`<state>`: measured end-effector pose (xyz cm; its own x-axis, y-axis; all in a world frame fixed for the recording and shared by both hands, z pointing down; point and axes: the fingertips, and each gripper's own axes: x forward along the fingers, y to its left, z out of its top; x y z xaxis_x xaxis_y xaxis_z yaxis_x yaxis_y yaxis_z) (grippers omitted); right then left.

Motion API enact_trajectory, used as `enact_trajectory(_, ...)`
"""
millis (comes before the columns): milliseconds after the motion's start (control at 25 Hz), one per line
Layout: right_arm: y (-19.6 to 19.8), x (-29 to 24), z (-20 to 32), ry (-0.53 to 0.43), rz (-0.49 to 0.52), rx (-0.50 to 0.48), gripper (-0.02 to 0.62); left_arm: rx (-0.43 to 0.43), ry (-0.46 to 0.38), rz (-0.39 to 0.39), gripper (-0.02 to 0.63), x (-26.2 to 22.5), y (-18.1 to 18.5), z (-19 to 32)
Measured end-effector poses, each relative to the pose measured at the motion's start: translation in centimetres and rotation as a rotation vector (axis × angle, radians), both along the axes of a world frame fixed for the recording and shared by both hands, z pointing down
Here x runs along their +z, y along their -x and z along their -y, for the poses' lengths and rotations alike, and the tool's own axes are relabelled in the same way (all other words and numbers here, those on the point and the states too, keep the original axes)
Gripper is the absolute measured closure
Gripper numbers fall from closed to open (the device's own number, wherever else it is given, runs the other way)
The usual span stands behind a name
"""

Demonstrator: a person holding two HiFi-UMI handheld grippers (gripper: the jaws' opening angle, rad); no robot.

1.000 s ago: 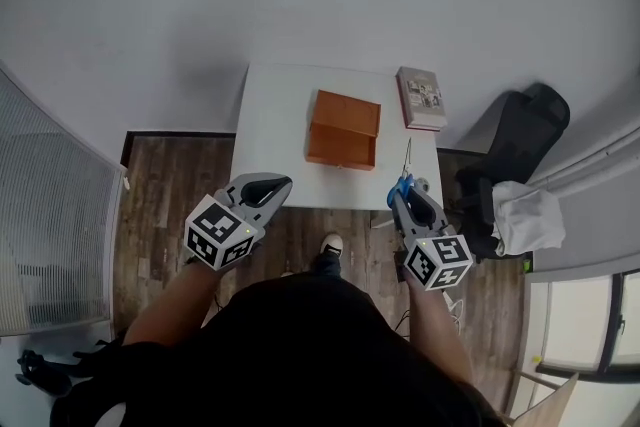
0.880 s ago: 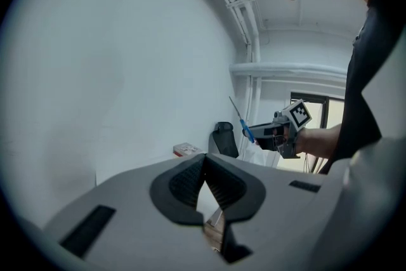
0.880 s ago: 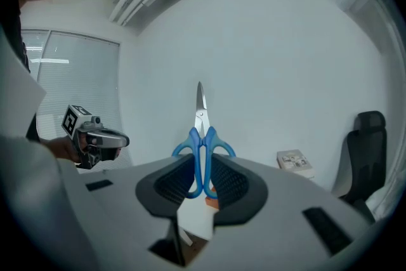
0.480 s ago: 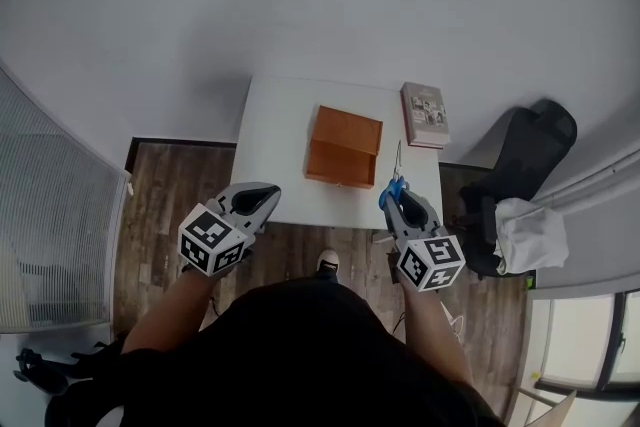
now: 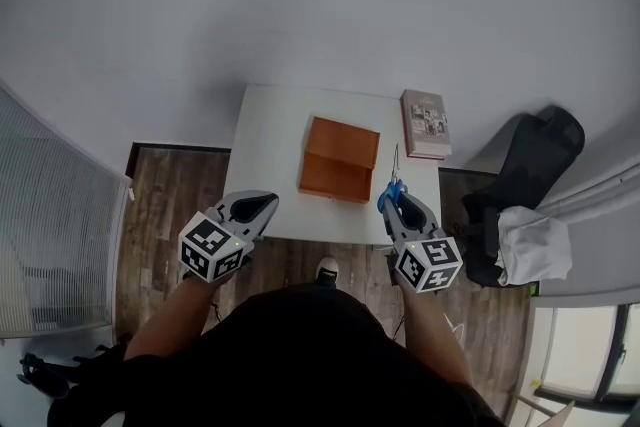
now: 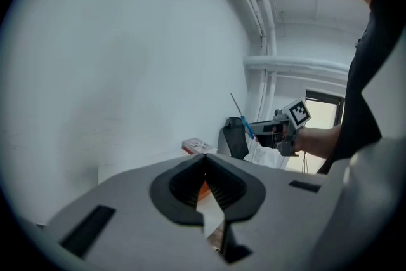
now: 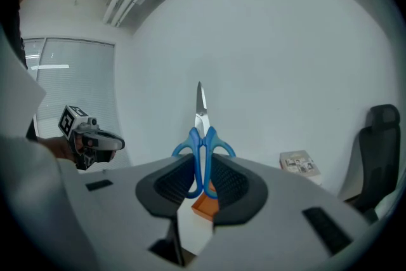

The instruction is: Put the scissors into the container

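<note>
Right hand-held gripper (image 5: 391,204) grasping blue scissors (image 7: 202,136) by handles, blades pointing away, beside orange container (image 5: 340,158) on surface (image 5: 265,140). Left hand-held gripper (image 5: 267,203) clenched, empty.

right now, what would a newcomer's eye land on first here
The blue-handled scissors, clamped in the right gripper with the blades pointing out past the jaws, catch the eye first. Next comes the orange container in the middle of the white table, with a book at the table's far right corner.
</note>
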<state>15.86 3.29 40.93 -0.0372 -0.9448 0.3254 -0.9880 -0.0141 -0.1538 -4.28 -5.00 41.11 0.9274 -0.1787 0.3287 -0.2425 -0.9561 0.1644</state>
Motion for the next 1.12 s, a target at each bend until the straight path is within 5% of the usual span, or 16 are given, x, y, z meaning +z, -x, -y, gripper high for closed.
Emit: enact_trajectory(1120, -9.1, 2.7, 9.5, 0.015, 0.039, -0.117, 0.512, -0.187, 0.018, 0.061, 0.597, 1.8, -5.9, 7.4)
